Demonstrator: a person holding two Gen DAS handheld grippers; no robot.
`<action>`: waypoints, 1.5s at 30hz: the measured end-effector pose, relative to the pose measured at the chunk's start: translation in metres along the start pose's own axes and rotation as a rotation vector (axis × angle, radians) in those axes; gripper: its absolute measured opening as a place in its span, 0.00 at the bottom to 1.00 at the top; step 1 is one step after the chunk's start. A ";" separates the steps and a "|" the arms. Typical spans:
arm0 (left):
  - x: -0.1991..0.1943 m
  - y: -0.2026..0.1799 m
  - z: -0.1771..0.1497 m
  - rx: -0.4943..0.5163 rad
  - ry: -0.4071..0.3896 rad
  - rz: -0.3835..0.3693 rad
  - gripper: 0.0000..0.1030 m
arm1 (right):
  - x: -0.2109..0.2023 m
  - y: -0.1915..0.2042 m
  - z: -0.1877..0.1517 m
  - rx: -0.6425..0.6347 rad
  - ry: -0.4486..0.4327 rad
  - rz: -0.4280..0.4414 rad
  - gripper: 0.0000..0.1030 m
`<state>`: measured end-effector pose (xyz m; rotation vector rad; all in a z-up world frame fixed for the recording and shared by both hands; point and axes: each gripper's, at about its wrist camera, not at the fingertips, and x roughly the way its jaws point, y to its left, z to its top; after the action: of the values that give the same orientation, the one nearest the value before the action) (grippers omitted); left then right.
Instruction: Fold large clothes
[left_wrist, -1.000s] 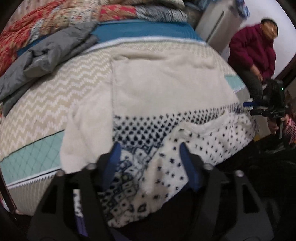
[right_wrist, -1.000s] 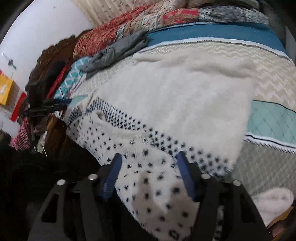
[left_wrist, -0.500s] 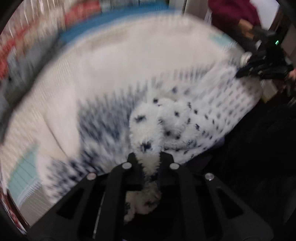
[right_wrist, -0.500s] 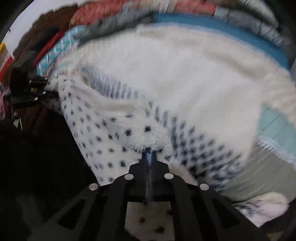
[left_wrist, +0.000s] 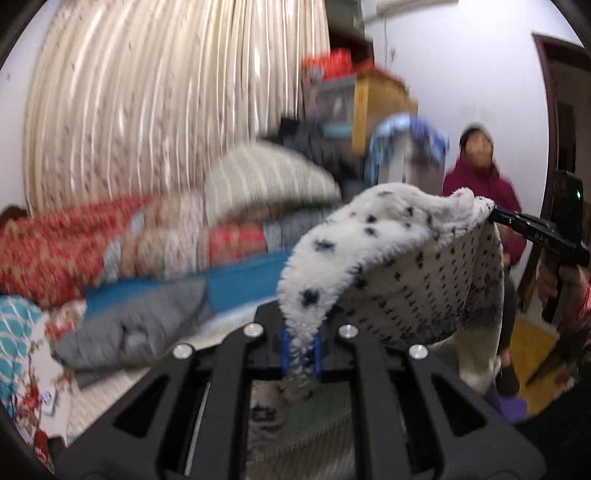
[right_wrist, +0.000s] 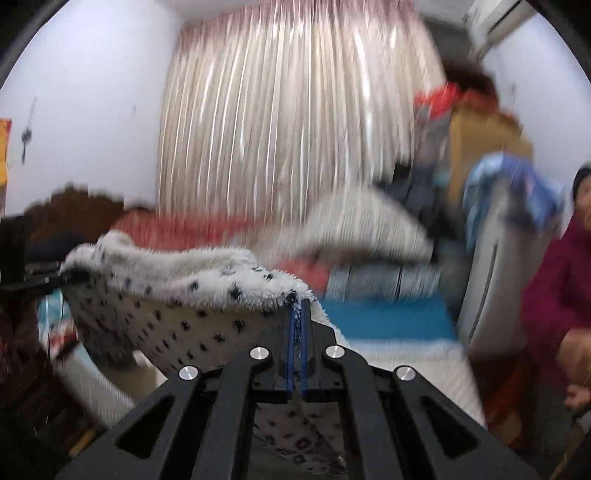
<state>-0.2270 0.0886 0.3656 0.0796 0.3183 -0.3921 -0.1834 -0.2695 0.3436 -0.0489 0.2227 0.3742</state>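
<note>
Up front in the left wrist view, the left gripper (left_wrist: 301, 350) is clamped shut on a fuzzy white fleece garment with dark spots (left_wrist: 369, 236), a strip of its pile pinched between the blue pads. Garment hangs in the air above the bed (left_wrist: 240, 280), stretched sideways to the right gripper (left_wrist: 496, 216), which grips the far corner; a hand (left_wrist: 554, 280) holds that black tool at the right edge. Thinner dotted inner side of the garment sags below the span. On the bed: crumpled grey padded jacket (left_wrist: 133, 328), red patterned quilt (left_wrist: 55, 254), striped pillow (left_wrist: 266, 181). Pleated cream curtain (left_wrist: 166, 92) behind, blurred. Seated person in a maroon top (left_wrist: 480, 184) by the wall.

Right wrist view: right gripper (right_wrist: 297, 314) closed on the same garment's (right_wrist: 184, 280) edge, pads nearly together with fleece fibres between them. Fabric runs left to a dark shape at the frame edge, probably the left gripper (right_wrist: 40, 282), too blurred to be sure. Blue bed cover (right_wrist: 384, 317) beneath, curtain (right_wrist: 288, 110) and pillow (right_wrist: 362, 229) behind, person (right_wrist: 554, 295) at right.
</note>
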 end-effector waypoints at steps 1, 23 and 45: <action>-0.010 -0.004 0.016 0.006 -0.044 0.008 0.08 | -0.011 -0.001 0.013 -0.012 -0.051 -0.008 0.13; 0.119 -0.002 0.152 0.066 0.050 0.077 0.08 | 0.123 -0.064 0.147 -0.061 -0.036 -0.081 0.13; 0.425 0.111 -0.075 -0.207 0.626 0.242 0.17 | 0.300 -0.220 -0.151 0.573 0.503 -0.047 0.62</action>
<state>0.1657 0.0471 0.1601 0.0351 0.9553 -0.0818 0.1386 -0.3806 0.1303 0.4196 0.8173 0.2345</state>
